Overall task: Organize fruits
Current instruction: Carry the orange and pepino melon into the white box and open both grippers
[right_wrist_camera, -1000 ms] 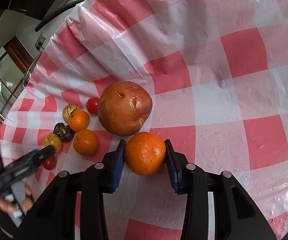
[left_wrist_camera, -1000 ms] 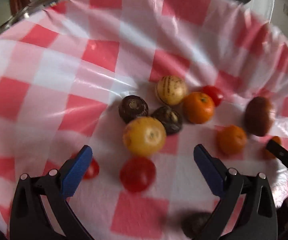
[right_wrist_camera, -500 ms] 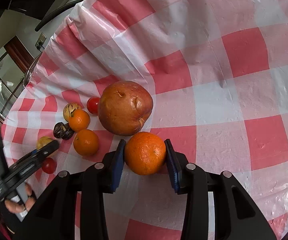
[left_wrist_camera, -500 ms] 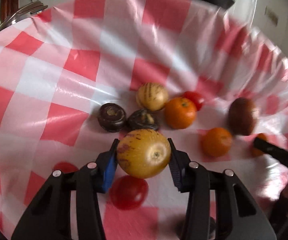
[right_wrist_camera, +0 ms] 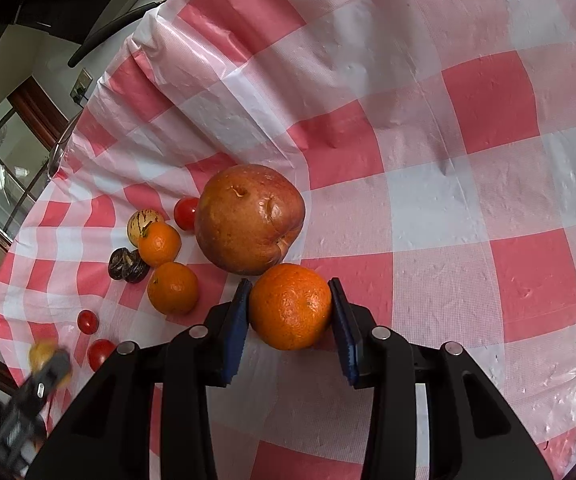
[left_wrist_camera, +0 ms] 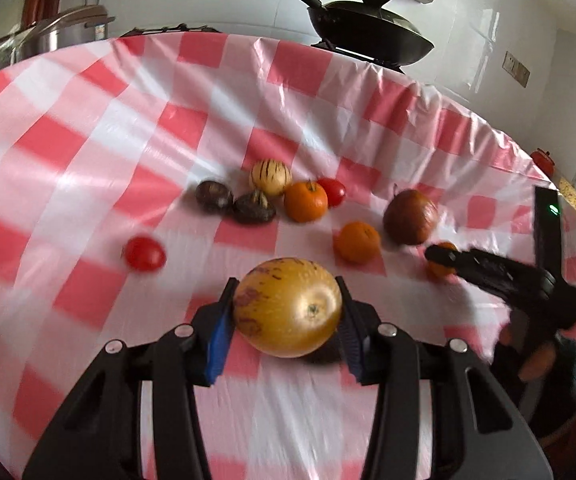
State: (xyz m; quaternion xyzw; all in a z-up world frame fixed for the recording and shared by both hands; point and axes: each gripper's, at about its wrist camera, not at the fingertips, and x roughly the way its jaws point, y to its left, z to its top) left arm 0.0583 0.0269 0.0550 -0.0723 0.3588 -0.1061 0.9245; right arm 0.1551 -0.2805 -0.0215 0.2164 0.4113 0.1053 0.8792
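Left wrist view: the left gripper (left_wrist_camera: pixel 286 314) is clenched on a speckled yellow fruit (left_wrist_camera: pixel 288 306), blue pads pressed to both its sides, carried above the red-checked tablecloth (left_wrist_camera: pixel 88 128). Behind it lie a tomato (left_wrist_camera: pixel 145 253) at the left, then two dark fruits (left_wrist_camera: pixel 232 202). Right wrist view: the right gripper (right_wrist_camera: pixel 290 316) clamps a large orange (right_wrist_camera: pixel 290 306), which touches a big reddish-brown fruit (right_wrist_camera: pixel 250 218).
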